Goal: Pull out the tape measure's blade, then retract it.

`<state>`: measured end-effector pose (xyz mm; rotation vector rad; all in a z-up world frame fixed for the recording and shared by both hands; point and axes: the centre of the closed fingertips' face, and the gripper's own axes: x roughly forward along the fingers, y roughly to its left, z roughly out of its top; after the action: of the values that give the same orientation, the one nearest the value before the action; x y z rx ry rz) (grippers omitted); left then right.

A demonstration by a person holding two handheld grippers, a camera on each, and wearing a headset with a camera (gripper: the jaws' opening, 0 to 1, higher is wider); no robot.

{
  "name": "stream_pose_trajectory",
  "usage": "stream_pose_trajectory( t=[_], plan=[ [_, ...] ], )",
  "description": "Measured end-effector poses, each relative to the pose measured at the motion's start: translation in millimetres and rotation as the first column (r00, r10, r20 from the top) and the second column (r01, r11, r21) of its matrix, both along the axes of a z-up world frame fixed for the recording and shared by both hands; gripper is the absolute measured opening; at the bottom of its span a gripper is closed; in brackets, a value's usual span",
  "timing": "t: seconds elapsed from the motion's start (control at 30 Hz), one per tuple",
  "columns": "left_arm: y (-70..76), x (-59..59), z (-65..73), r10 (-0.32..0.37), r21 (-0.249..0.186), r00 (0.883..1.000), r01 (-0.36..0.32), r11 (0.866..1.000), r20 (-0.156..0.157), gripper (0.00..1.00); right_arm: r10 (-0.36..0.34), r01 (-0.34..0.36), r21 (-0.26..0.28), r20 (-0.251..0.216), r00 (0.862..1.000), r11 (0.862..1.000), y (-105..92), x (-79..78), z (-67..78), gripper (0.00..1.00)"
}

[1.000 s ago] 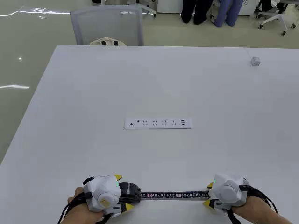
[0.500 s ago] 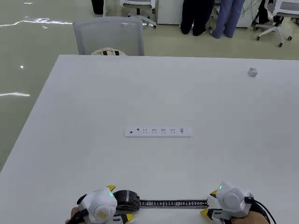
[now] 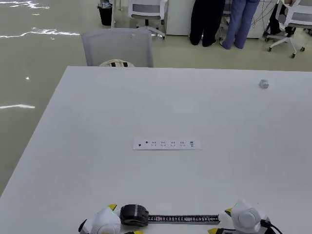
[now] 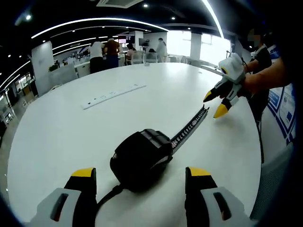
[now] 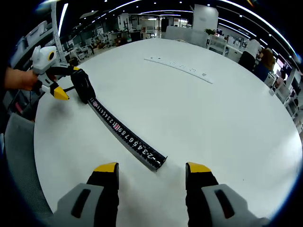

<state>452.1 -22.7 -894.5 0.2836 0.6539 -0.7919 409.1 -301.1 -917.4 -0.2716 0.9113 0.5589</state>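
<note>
L gripper (image 3: 123, 220) & R gripper (image 3: 220, 222) cut off btm; blade (image 3: 183, 219) out.

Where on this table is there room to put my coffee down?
The wide bare table between power strip and chair, and either side of the strip. The near edge is crowded: left gripper, tape measure, its blade, right gripper.

Tape measure case (image 4: 141, 158) matt black plastic; blade (image 5: 125, 135) smooth, dark, printed numerals; table (image 3: 195, 112) smooth matt white.
</note>
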Motion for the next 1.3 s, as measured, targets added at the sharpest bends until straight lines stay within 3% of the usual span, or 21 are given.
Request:
stream_pose_trajectory(
  t=[0.4,0.8,1.3],
  plan=[
    [10.4,-14.3,6.7,0.122,-0.053,0.992,-0.122,0.991,-0.016,0.77,-0.105,0.104,0.036,0.018,0.994,0.994,3.4,-17.0,3.4,0.65],
    [11.8,-23.5,13.5,0.181,-0.092,0.983,-0.182,0.979,-0.024,0.80,-0.197,0.194,0.083,0.034,0.980,0.977,10.9,-33.7,7.2,0.72],
    [17.4,-40.3,18.4,0.241,-0.091,0.970,-0.242,0.966,-0.026,0.87,-0.289,0.280,0.125,0.061,0.955,0.952,13.6,-44.5,22.0,0.80]
  ],
)
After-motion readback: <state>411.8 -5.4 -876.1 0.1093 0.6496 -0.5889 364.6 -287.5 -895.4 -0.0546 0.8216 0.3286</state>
